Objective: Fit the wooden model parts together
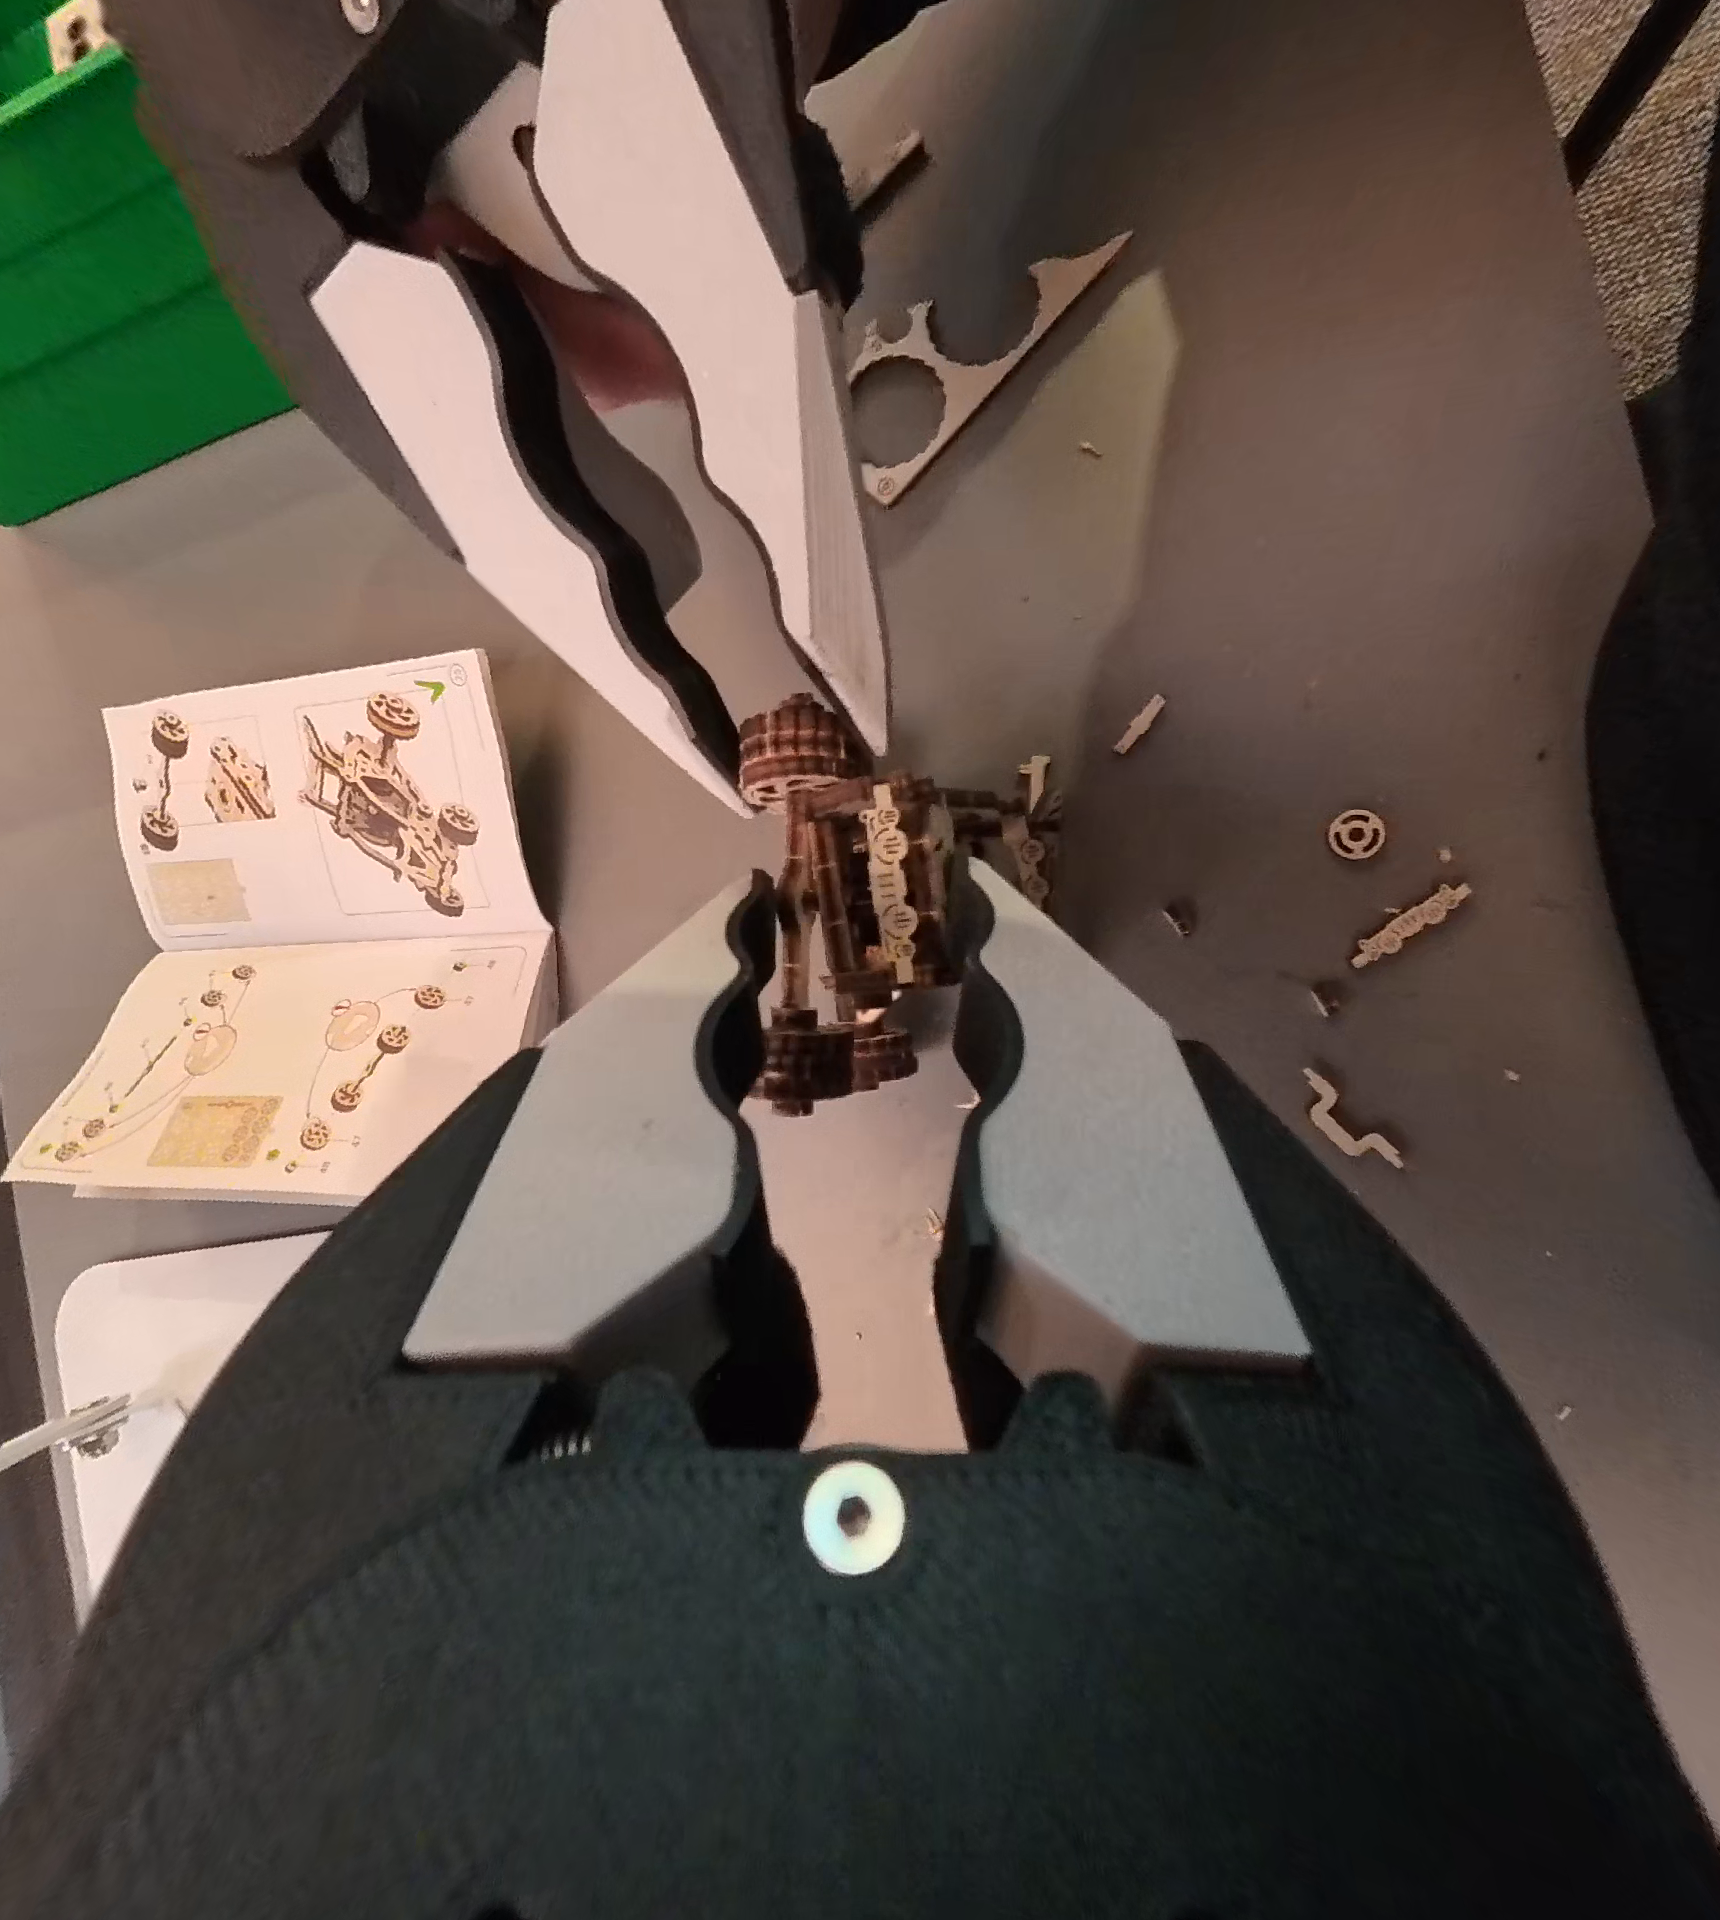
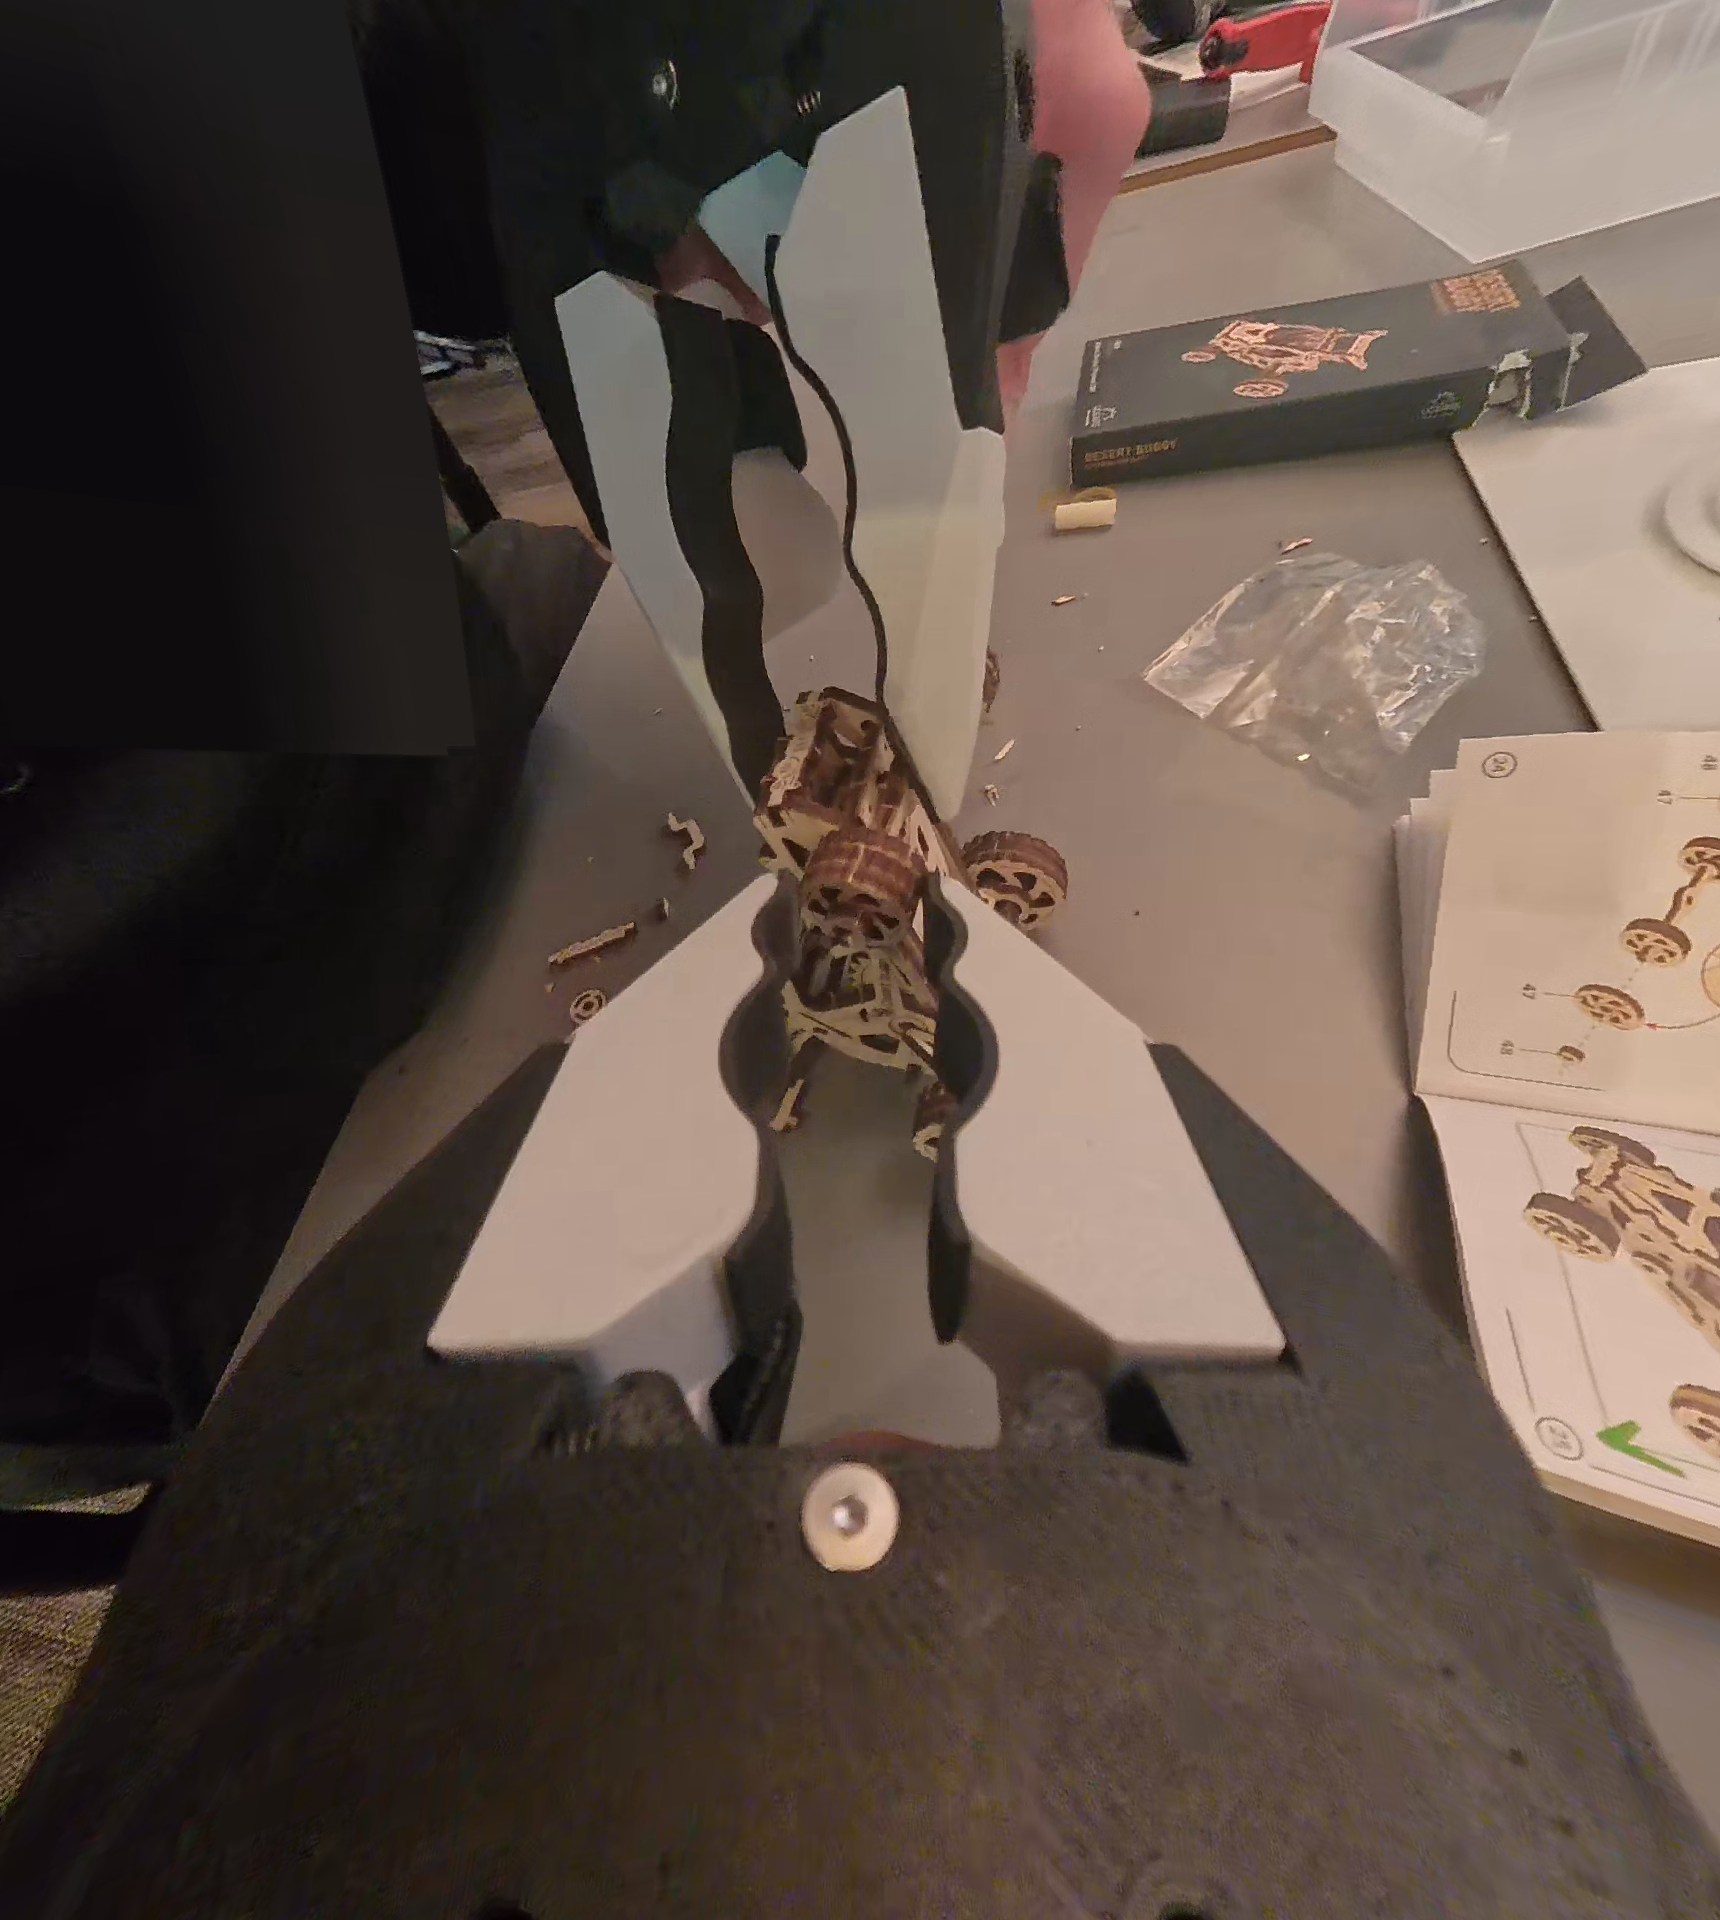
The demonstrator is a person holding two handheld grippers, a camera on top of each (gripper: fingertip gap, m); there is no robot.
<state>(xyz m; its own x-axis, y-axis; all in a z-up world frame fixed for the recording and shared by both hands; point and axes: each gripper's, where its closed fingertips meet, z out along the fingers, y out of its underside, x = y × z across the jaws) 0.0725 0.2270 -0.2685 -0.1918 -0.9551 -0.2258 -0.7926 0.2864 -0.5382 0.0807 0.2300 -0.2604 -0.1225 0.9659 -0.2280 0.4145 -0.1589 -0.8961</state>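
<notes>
Wooden model car [image 1: 861, 914] sits mid-frame, pinched at its body between the narrowly parted left gripper [image 1: 866, 904]; the right gripper [image 1: 802, 753] clamps one wheel [image 1: 791, 753] from upper left. Bare grey table [image 1: 1303, 623] opens rightward, scraps [image 1: 1355, 1132] scattered near its curved edge.

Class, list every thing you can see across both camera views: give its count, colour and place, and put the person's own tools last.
Wooden model: one, tan and dark brown, held between both claws above the table.
Loose wheel: one, tan, on table beside the model.
Instruction booklet: one, cream, open on table.
Model box: one, black, lying on table.
Plastic bag: one, clear, crumpled on table.
Punched sheet: one, pale wood, on table.
Green bin: one, far corner.
Table: one, grey.
Left claw: grey, gripping the model's body.
Right claw: grey, gripping a wheel end.
</notes>
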